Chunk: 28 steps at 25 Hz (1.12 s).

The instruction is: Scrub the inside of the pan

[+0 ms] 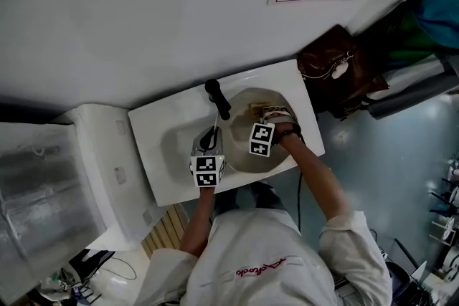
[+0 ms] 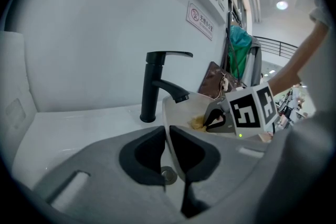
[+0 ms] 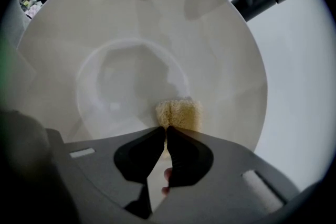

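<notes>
The fingers (image 2: 142, 157) of the left gripper (image 2: 167, 131) pinch the thin rim of the pan (image 2: 184, 107). Those of the right gripper (image 3: 166, 131) are pressed together on a yellow sponge (image 3: 179, 113).

From where I stand, the biggest thing is the white sink (image 1: 154, 136), with a black faucet (image 2: 149, 86) at its back edge. The pale pan sits in the basin just in front of the faucet, tipped up, and the spout hangs over its far rim. The left gripper has the rim on the side away from the faucet. The sponge lies against the pan's inside, also on the side away from the faucet, where the wall meets the flat bottom.

I'd say the scrubbing is under way. The sponge is touching the inside, but I see no suds or running water. The bottom and the wall nearer the faucet look bare and pale, so I cannot tell how much has been covered; those parts seem left to do.
</notes>
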Motion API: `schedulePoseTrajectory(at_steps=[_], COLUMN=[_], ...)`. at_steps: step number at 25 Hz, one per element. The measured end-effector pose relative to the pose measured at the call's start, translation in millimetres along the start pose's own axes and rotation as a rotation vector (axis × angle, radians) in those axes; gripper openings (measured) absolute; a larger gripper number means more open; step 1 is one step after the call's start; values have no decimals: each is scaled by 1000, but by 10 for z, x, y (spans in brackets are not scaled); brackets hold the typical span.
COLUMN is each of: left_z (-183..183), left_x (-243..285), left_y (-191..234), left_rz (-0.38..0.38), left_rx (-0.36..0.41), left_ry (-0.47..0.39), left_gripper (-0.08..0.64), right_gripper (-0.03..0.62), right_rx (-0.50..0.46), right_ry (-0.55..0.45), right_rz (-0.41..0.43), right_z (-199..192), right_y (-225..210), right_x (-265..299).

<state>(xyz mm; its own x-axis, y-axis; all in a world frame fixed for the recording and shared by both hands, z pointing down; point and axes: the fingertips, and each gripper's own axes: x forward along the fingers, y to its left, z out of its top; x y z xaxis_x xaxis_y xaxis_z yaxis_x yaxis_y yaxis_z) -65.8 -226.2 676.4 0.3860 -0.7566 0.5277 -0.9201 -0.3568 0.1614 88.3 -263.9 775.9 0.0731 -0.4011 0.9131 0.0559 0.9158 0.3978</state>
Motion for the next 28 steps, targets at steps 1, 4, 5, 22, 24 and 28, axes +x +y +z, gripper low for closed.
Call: schedulePoseTrajectory(at_steps=[1, 4, 5, 22, 24, 28], left_z=[1, -5, -8, -9, -11, -10], left_x=[0, 4, 5, 4, 3, 5], left_y=[1, 0, 1, 3, 2, 2], left_rz=[0, 0, -1, 6, 7, 9], left_rx=[0, -1, -2, -1, 0, 0], left_ry=[0, 0, 0, 0, 0, -1], left_gripper=[26, 27, 27, 26, 26, 26], right_gripper=[25, 25, 25, 25, 25, 25], right_rx=[-1, -11, -12, -80, -100, -145], right_ry=[2, 10, 10, -22, -32, -60], right_rz=[4, 19, 25, 138, 161, 203], right_z=[-26, -97, -113, -132, -86, 35], right_y=[29, 137, 176, 932, 1052, 1261], right_x=[-4, -18, -22, -231, -274, -356])
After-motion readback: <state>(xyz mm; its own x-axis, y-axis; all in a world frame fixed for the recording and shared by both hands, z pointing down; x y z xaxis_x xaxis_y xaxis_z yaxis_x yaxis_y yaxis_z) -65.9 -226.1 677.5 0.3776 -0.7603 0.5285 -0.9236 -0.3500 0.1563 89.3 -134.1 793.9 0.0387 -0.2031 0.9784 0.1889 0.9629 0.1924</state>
